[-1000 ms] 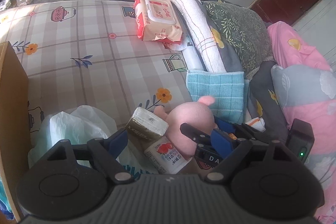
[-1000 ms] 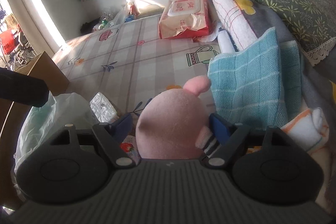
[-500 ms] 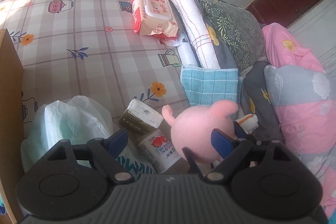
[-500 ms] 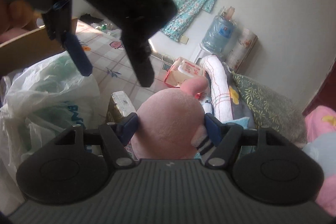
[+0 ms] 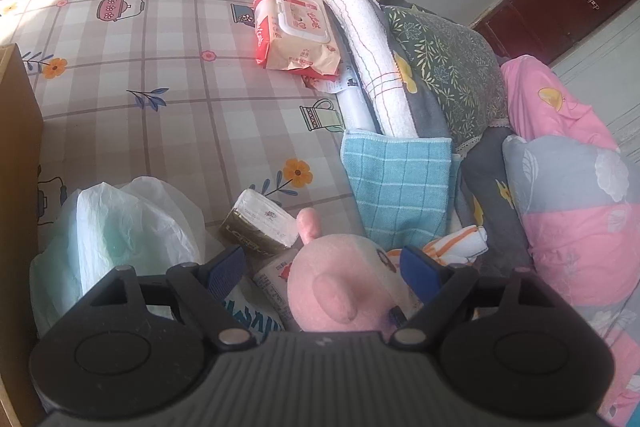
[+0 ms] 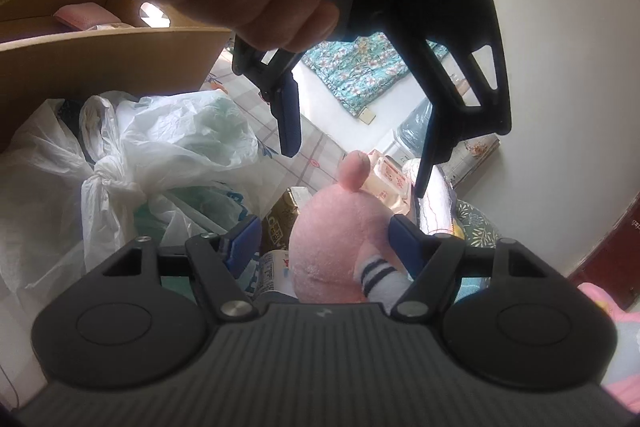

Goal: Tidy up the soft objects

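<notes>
Checked bed sheet (image 5: 168, 107) spreads under everything, bedding heaped along its right edge. At its near edge, beside a white plastic bag (image 5: 120, 227), my right tongs (image 6: 320, 239) clamp the pink plush toy (image 6: 336, 239); my left tongs (image 5: 320, 267) are closing around it.

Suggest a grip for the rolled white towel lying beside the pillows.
Probably best to grip the rolled white towel across its middle, jaws spanning the narrow width. Come from above on the plaid sheet side: the leafy green pillow crowds its other flank, and the blue checked cloth covers its near end.
</notes>
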Demonstrator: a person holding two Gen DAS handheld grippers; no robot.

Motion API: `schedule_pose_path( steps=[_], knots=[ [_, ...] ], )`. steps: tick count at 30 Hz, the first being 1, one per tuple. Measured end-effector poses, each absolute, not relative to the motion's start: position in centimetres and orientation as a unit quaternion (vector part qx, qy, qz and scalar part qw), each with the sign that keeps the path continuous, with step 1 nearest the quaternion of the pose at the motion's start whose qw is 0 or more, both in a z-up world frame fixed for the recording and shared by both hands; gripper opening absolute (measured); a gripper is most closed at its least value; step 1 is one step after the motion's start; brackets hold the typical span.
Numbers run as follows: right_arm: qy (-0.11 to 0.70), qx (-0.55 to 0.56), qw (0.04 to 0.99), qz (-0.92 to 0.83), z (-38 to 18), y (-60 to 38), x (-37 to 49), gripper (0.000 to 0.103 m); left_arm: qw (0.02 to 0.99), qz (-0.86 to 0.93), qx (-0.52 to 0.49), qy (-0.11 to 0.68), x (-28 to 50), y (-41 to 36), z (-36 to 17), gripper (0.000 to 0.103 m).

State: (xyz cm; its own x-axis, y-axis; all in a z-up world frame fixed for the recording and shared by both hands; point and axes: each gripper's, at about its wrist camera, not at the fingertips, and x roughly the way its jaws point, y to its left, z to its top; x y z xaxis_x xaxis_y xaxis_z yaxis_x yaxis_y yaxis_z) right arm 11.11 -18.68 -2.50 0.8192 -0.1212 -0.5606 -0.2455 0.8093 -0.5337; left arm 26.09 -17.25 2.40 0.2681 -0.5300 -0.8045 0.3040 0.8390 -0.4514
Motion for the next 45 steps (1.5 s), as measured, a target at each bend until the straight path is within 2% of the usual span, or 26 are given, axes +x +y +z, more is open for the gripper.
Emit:
schedule_pose_path(
  steps=[2, 6, 9, 11, 20, 22, 26, 32, 34, 39, 45],
  knots=[
    [0.3, -0.273, 0.913, 0.043, -1.7, -18.9, 10.3, 0.071, 0.788, -0.254, -0.096, 0.553, 26.1, -17.3, 1.7, 0.076],
    [0.308, -0.2, 0.929, 0.049, -0.4, -20.1, 9.6, 0.071, 0.792, -0.257, -0.103, 0.545, 25.7, -16.6, 1.3, 0.076],
    [0.31, -0.136, 0.939, 0.058, 0.7, -21.8, 8.4, 0.071, 0.794, -0.254, -0.084, 0.546, 25.4, -16.6, 1.3, 0.07],
    [0.309, -0.083, 0.946, 0.058, 1.3, -23.8, 7.0, 0.071, 0.794, -0.253, -0.081, 0.546, 25.3, -16.5, 1.2, 0.07],
    [0.3, 0.309, 0.9, 0.062, -0.7, -36.7, 6.8, 0.073, 0.786, -0.272, -0.086, 0.548, 24.9, -16.0, 1.1, 0.07],
    [0.301, 0.355, 0.883, 0.066, -2.3, -37.9, 7.5, 0.076, 0.783, -0.275, -0.088, 0.55, 24.7, -15.8, 1.1, 0.071],
    [0.327, 0.399, 0.854, 0.069, -6.4, -37.7, 10.0, 0.08, 0.776, -0.278, -0.094, 0.558, 24.8, -15.6, 0.8, 0.076],
    [0.336, 0.468, 0.812, 0.089, -9.4, -37.7, 10.9, 0.08, 0.766, -0.278, -0.104, 0.57, 25.5, -15.5, 0.5, 0.078],
    [0.337, 0.477, 0.807, 0.09, -9.8, -37.6, 11.2, 0.08, 0.762, -0.282, -0.107, 0.573, 25.6, -15.6, 0.3, 0.078],
    [0.334, 0.486, 0.803, 0.09, -10.0, -37.0, 12.0, 0.071, 0.746, -0.294, -0.122, 0.586, 25.8, -16.1, -0.3, 0.078],
    [0.325, 0.481, 0.811, 0.072, -8.4, -36.8, 11.2, 0.069, 0.747, -0.297, -0.131, 0.58, 25.0, -16.0, 0.3, 0.078]
  ],
)
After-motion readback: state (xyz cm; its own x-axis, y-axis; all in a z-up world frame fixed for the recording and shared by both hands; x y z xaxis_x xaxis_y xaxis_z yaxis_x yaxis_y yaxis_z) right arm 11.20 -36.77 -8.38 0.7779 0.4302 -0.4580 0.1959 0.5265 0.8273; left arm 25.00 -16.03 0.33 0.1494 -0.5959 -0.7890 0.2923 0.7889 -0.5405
